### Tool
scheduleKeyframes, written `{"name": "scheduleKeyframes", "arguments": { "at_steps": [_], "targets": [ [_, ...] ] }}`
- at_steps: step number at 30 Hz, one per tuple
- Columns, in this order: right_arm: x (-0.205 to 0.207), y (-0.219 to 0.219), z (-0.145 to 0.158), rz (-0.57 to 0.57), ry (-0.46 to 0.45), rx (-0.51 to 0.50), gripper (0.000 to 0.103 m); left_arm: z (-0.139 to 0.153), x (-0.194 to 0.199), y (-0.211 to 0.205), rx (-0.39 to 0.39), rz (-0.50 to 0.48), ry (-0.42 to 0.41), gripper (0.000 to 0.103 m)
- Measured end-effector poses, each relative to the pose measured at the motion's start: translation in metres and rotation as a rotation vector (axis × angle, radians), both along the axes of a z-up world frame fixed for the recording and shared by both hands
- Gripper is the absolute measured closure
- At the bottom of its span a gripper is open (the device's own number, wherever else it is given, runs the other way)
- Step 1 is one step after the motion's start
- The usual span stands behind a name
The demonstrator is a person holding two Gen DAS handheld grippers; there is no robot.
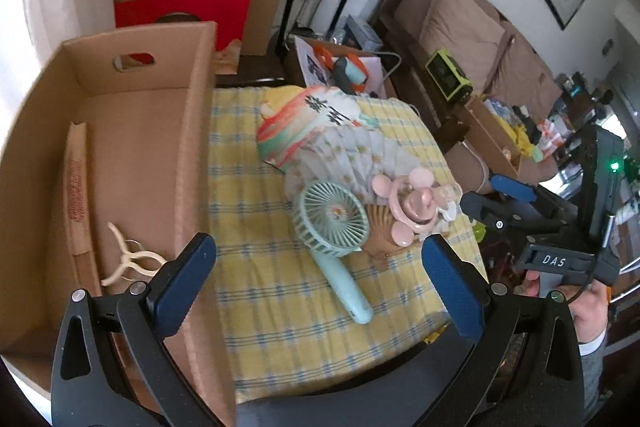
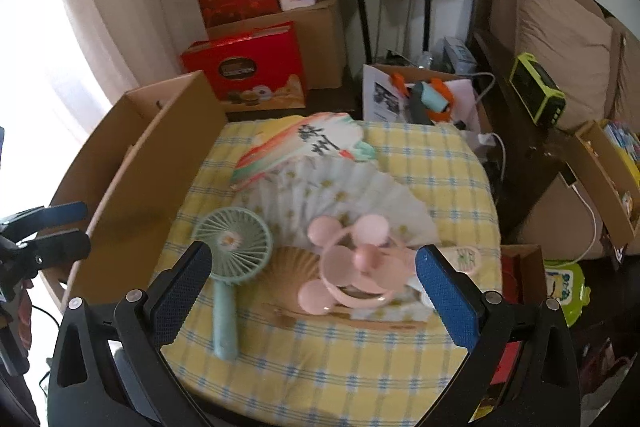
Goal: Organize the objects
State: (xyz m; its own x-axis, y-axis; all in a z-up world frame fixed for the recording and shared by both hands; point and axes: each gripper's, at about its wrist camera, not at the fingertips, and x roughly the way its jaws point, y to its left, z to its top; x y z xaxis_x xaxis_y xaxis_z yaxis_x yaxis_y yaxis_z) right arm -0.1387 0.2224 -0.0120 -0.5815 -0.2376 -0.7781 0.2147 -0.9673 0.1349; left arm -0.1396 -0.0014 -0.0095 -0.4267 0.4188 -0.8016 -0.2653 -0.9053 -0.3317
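A yellow checked cloth (image 2: 360,367) covers the table; a mint fan (image 2: 230,247), pink fan (image 2: 356,267) and paper fans (image 2: 340,195) lie on it.

- A cardboard box (image 1: 132,131) stands at the left edge of the cloth-covered table (image 1: 256,267), its side wall against the cloth.
- A hanger (image 1: 128,259) lies in the box at its near end.
- A handheld fan (image 1: 332,227) lies on the cloth, handle toward the viewer.
- Just right of it a mouse-eared fan (image 2: 356,267) rests on an open folding fan (image 2: 340,195).
- Behind these lies a second open folding fan (image 2: 304,147), overlapping the first.
- Gift boxes (image 2: 252,67) are stacked behind the table.
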Motion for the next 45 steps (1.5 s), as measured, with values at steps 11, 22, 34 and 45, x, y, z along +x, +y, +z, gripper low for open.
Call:
{"name": "scheduleKeyframes", "arguments": {
  "at_steps": [11, 22, 34, 45],
  "targets": [
    [0.004, 0.032, -0.018, -0.05, -0.01, -0.015, 0.0, -0.025, -0.001, 0.042, -0.013, -0.037, -0.033, 0.0],
    [0.018, 0.037, -0.032, -0.044, -0.001, -0.006, 0.0, -0.057, -0.01, 0.074, -0.093, -0.035, -0.035, 0.0],
    [0.022, 0.037, -0.053, -0.003, -0.073, -0.07, 0.03, -0.09, -0.025, 0.09, -0.194, -0.034, -0.025, 0.0],
    [0.034, -0.008, -0.08, 0.144, -0.153, -0.086, 0.052, -0.108, -0.04, 0.095, -0.211, -0.032, -0.053, 0.0]
  ]
}}
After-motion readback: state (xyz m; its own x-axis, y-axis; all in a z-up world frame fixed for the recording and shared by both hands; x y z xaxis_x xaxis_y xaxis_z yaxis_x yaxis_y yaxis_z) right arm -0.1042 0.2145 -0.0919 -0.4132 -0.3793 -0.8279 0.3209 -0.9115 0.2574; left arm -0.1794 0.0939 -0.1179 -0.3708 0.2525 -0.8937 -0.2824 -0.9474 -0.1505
